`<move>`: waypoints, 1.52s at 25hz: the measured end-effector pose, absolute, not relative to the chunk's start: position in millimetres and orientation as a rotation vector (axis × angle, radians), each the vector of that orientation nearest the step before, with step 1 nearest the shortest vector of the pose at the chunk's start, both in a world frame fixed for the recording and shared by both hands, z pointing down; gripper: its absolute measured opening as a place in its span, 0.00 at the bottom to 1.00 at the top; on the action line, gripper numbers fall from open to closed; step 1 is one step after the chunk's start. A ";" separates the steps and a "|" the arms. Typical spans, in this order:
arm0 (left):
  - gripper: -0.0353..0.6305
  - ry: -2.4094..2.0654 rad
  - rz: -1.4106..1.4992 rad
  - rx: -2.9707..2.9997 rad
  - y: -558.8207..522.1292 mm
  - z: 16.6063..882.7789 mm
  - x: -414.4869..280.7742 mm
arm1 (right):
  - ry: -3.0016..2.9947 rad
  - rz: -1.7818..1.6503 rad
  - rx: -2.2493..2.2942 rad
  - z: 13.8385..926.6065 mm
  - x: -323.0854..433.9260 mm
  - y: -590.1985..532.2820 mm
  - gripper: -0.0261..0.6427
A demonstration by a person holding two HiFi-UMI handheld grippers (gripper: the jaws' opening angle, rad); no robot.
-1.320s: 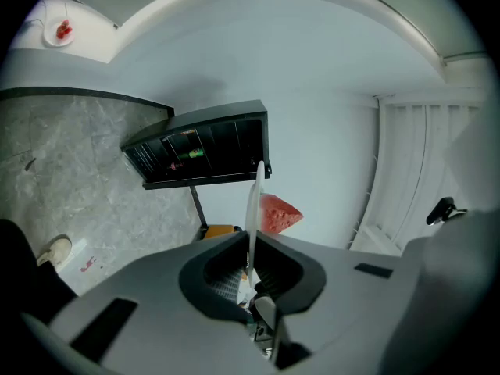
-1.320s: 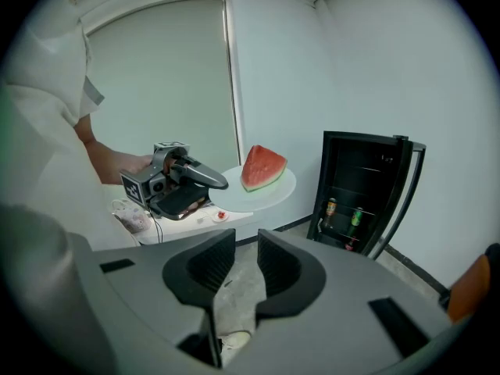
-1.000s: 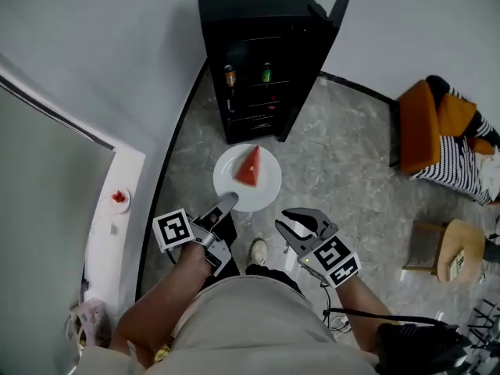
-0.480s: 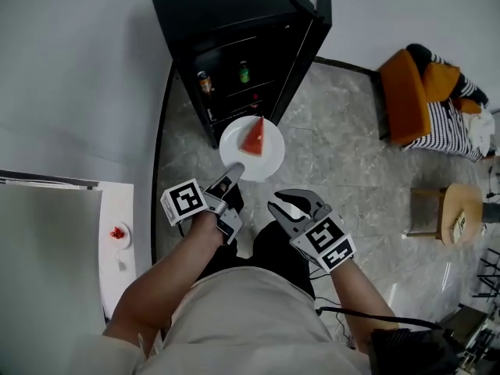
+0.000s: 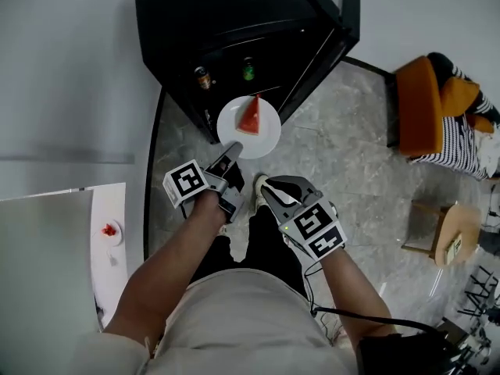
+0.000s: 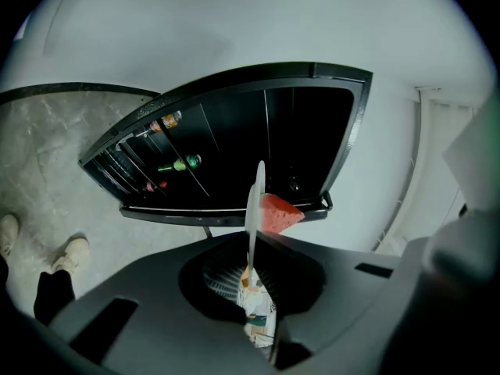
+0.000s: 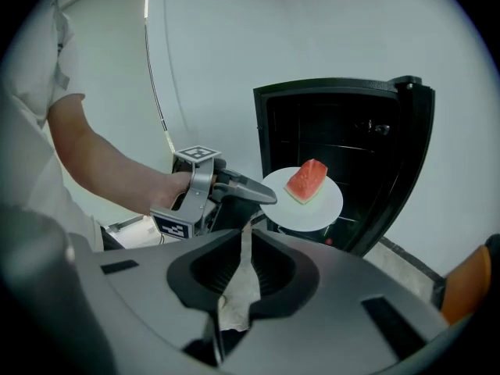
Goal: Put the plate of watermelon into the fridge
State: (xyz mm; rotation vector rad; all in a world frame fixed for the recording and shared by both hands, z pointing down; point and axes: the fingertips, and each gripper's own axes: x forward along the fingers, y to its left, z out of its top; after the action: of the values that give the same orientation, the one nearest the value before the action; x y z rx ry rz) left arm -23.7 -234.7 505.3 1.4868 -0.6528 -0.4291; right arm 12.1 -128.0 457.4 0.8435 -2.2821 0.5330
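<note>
A white plate [image 5: 248, 131] carries a red watermelon wedge [image 5: 250, 116]. My left gripper [image 5: 231, 150] is shut on the plate's near rim and holds it level in the air, just in front of the open black fridge [image 5: 226, 14]. In the left gripper view the plate [image 6: 255, 198] shows edge-on between the closed jaws, with the wedge [image 6: 278, 212] to its right. The right gripper view shows the plate [image 7: 316, 208], the wedge [image 7: 306, 180] and the left gripper [image 7: 262, 196] before the fridge opening. My right gripper [image 5: 269, 190] hangs shut and empty beside the left one.
The fridge door [image 5: 348, 22] stands open on the right. A can [image 5: 204, 78] and a green bottle [image 5: 248, 71] sit on its shelves. An orange chair [image 5: 422, 108] and a wooden stool [image 5: 449, 237] stand on the right. A white counter [image 5: 55, 256] with a small dish [image 5: 108, 230] lies left.
The fridge has come nearer, and the plate in my left gripper now hangs right before its opening. My right gripper has drawn closer to the left one.
</note>
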 end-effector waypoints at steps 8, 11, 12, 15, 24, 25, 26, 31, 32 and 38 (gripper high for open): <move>0.09 -0.746 -0.532 1.428 -319.1 549.6 14.6 | -2.302 0.510 0.722 483.2 54.4 -221.4 0.08; 0.09 -0.785 -0.536 1.450 -344.9 559.1 26.9 | -2.308 0.494 0.681 489.8 70.2 -236.3 0.08; 0.09 -0.800 -0.537 1.452 -353.0 564.2 28.2 | -2.307 0.491 0.665 494.2 73.1 -240.0 0.08; 0.09 -0.827 -0.551 1.444 -378.0 579.8 27.8 | -2.299 0.496 0.630 510.4 75.8 -251.4 0.08; 0.09 -0.911 -0.498 1.432 -437.8 620.9 30.1 | -2.290 0.566 0.583 546.9 87.8 -269.0 0.08; 0.09 -0.916 -0.496 1.433 -441.2 623.3 30.1 | -2.290 0.567 0.578 548.6 88.8 -268.5 0.08; 0.09 -0.921 -0.495 1.434 -443.4 624.8 29.7 | -2.289 0.567 0.575 549.6 89.7 -267.1 0.08; 0.09 -0.934 -0.509 1.418 -459.2 632.9 31.3 | -2.277 0.580 0.573 554.3 97.4 -267.3 0.08; 0.09 -0.933 -0.515 1.411 -462.7 634.4 32.1 | -2.275 0.585 0.572 555.2 98.8 -267.4 0.08; 0.09 -0.957 -0.492 1.381 -481.1 644.2 31.9 | -2.267 0.612 0.579 560.7 103.3 -270.7 0.09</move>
State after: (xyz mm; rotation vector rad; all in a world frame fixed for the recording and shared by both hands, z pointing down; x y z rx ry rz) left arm 31.9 -481.1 644.2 1.3808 -0.9568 -0.4924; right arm 103.3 -270.7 560.7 0.5794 -2.2674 0.6119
